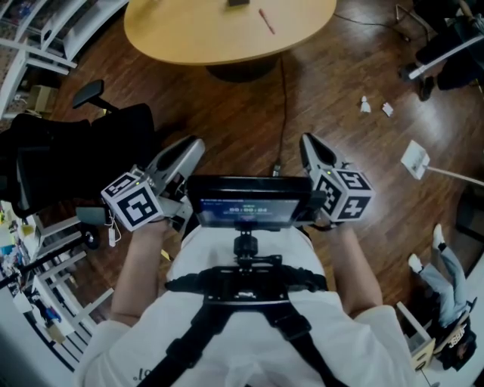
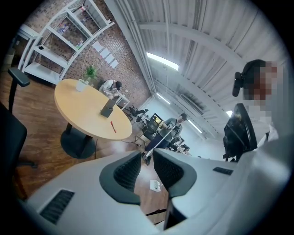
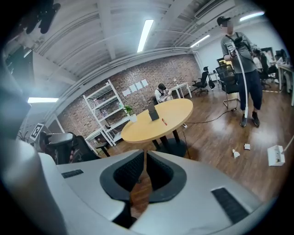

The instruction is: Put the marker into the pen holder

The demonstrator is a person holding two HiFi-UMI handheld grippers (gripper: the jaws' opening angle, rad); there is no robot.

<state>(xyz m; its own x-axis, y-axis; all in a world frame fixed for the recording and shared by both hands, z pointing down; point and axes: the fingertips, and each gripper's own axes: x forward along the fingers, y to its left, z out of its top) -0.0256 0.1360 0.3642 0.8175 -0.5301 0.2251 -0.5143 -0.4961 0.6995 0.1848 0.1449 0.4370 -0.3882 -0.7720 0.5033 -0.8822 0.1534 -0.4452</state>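
A red marker [image 1: 266, 20] lies on the round wooden table [image 1: 181, 38] far ahead, beside a dark pen holder [image 1: 238, 3] at the frame's top edge. Both grippers are held low in front of the person, well short of the table. My left gripper [image 1: 198, 143] has a narrow gap between its jaws and nothing in it. My right gripper [image 1: 308, 140] is shut and empty. In the left gripper view the marker [image 2: 113, 126] and holder [image 2: 107, 109] sit beyond my left gripper [image 2: 147, 156]. The right gripper view shows marker [image 3: 164, 121], holder [image 3: 153, 112] and my right gripper [image 3: 145, 153].
A black office chair [image 1: 91, 159] stands at the left, with white shelving [image 1: 53, 26] behind it. A cable [image 1: 281, 98] runs across the wooden floor from the table's base. Paper scraps [image 1: 365, 106] and a white power strip [image 1: 415, 159] lie at the right. A person [image 3: 239, 55] stands beyond.
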